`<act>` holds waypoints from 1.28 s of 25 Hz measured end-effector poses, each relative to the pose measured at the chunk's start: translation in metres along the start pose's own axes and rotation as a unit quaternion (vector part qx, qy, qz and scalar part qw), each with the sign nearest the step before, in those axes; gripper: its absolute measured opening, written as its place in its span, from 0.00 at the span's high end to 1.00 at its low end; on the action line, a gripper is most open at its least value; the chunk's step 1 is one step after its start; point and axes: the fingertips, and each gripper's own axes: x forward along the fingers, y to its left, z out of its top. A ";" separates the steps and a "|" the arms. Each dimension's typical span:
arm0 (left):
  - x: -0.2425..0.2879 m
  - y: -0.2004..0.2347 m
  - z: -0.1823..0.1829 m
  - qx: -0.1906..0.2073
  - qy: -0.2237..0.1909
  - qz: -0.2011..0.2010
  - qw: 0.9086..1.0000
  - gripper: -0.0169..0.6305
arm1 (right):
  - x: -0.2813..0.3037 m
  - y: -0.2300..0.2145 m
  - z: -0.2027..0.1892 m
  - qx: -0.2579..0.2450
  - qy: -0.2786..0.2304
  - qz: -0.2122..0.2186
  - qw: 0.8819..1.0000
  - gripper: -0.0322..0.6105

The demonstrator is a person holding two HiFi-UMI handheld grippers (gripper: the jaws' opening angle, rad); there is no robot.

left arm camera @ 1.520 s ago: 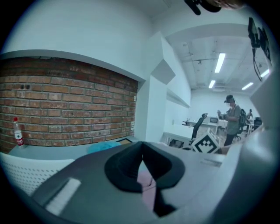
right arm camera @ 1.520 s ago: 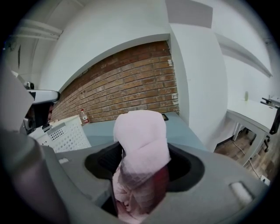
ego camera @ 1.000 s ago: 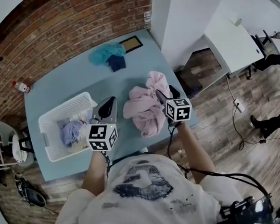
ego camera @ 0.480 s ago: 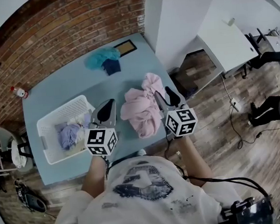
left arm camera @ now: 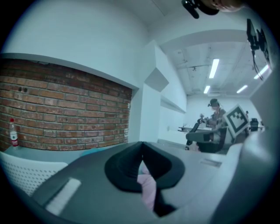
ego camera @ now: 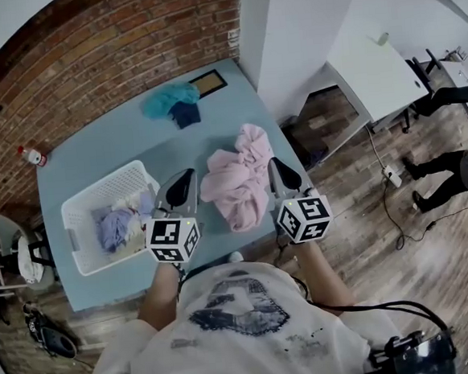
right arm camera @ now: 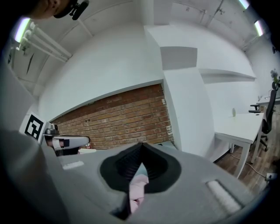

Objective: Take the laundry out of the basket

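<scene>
Lilac laundry (ego camera: 118,227): head view only.

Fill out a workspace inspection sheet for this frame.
Surface: light blue table, mostly bare.
Job's things: white laundry basket with lavender garment inside; pink garment out on table.
Clutter: teal cloth, dark blue cloth, framed panel, bottle at corner.
Grippers: left gripper and right gripper both shut, empty, above table; right just closed.
Cables: black cable trails from right gripper; cord on floor.
Surroundings: brick wall, white desk, wood floor.
</scene>
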 end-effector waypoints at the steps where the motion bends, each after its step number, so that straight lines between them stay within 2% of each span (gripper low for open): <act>1: 0.000 0.000 0.001 0.002 0.000 0.001 1.000 0.99 | -0.001 0.001 0.000 0.000 0.001 0.001 1.000 0.95; 10: -0.004 0.004 0.004 -0.003 -0.008 0.003 1.000 0.99 | 0.003 0.010 0.000 -0.013 0.005 0.005 1.000 0.95; 16: -0.023 0.030 0.016 -0.001 -0.022 0.043 0.999 0.99 | 0.017 0.031 0.006 -0.020 0.010 0.027 0.999 0.95; 25: -0.116 0.129 0.015 -0.004 -0.024 0.154 0.988 0.99 | 0.068 0.142 -0.006 -0.033 0.024 0.121 0.992 0.95; 32: -0.193 0.196 0.005 -0.015 -0.019 0.202 0.979 0.99 | 0.097 0.241 -0.015 -0.040 0.034 0.168 0.984 0.95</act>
